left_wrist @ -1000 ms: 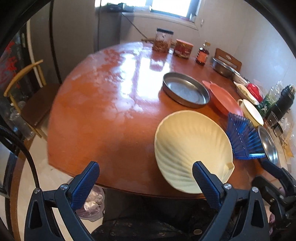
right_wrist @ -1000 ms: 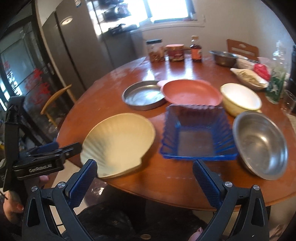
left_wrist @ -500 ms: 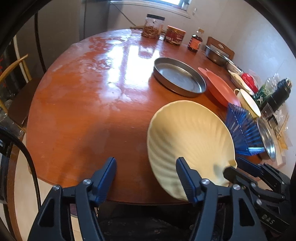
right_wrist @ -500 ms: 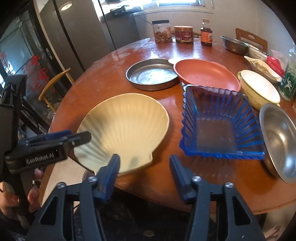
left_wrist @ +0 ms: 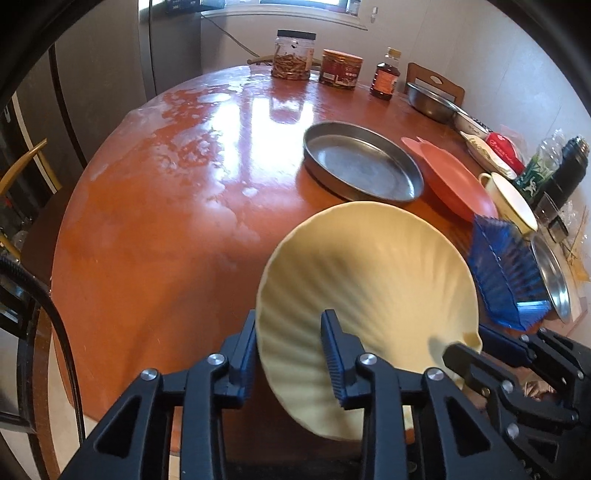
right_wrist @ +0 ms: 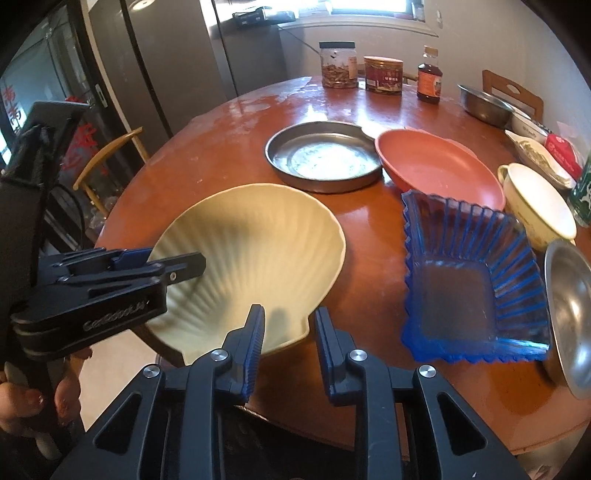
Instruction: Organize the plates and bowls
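I'm looking across a kitchen-like room with pale walls. A bright window ledge (right_wrist: 351, 20) sits at 12 o'clock and tall dark cabinet fronts (right_wrist: 166, 74) at 10 o'clock, with a wooden chair (right_wrist: 110, 158) pulled up below them.

The round table (left_wrist: 166, 221) fills most of both views. Its red-brown top is glossy, with window glare and pale smears over the far left half.

On it, the cream shell plate (left_wrist: 369, 277) sits at the near edge, at 6 o'clock, overhanging toward me and tilted in the left wrist view. The blue ribbed glass dish (right_wrist: 469, 273) is just beside it, at 3 o'clock of it. The steel pan (right_wrist: 321, 158) sits past the plate toward 12 o'clock, and the terracotta plate (right_wrist: 439, 170) overlaps the pan's right rim. A cream bowl (right_wrist: 539, 206) and a steel bowl (right_wrist: 569, 302) sit at the right edge. A jar (left_wrist: 293, 55), a tin (left_wrist: 340, 68) and a bottle (left_wrist: 386, 79) line the far rim.

My left gripper (left_wrist: 289, 321) has the shell plate's left rim pinched between its fingers. My right gripper (right_wrist: 288, 314) has its fingers drawn narrow around the plate's near tab. I cannot tell whether they press it.
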The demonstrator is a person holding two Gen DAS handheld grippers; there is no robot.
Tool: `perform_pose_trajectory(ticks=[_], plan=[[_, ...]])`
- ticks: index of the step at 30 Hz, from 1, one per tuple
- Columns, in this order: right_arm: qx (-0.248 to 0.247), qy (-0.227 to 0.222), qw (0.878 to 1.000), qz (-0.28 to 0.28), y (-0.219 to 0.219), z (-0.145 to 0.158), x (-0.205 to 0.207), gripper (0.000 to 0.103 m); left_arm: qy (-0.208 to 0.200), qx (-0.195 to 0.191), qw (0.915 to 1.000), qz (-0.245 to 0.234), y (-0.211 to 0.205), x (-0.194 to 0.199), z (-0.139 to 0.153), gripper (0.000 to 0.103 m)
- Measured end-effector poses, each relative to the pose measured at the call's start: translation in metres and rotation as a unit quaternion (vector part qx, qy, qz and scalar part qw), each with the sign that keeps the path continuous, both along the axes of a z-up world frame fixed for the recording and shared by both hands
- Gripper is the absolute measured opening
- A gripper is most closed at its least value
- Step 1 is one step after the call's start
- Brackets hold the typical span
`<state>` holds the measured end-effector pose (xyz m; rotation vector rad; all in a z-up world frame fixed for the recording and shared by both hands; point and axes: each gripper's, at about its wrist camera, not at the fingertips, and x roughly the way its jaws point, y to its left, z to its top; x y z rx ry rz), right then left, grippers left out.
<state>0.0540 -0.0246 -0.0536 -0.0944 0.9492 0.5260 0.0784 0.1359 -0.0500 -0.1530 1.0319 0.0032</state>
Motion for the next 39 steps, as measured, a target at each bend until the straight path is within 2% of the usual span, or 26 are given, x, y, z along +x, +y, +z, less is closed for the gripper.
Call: perform_pose_trajectory(ticks=[3,10,23,25,26,27,39], plan=[[-0.001,-0.001,1.0,0.007,0.008,0.003,0.001,0.028,0.0,-0.006,1.0,0.002,0.009,0.01,0.001,0.033],[-0.011,-0.011,1.0,0.01,0.02,0.005,0.005,0.03,-0.002,0.013,0.9999,-0.004,0.014,0.023,0.0,0.032],[-0.003,-0.006,1.0,0.002,0.015,0.005,0.008,0.032,-0.016,-0.009,0.9998,-0.011,0.013,0.032,0.005,0.032],[0.002,-0.006,1.0,0.003,0.014,0.006,0.007,0.036,-0.016,-0.012,0.9997,-0.013,0.013,0.032,0.006,0.032],[0.004,-0.004,1.0,0.001,0.012,0.006,0.007,0.044,-0.017,-0.014,0.9997,-0.012,0.012,0.033,0.007,0.032],[0.007,-0.002,1.0,0.0,0.011,0.007,0.007,0.048,-0.019,-0.015,0.9996,-0.011,0.012,0.033,0.008,0.032],[0.042,-0.008,0.999,-0.011,-0.015,0.023,0.0,0.053,-0.03,-0.012,0.9995,0.006,0.016,0.031,0.021,0.033]])
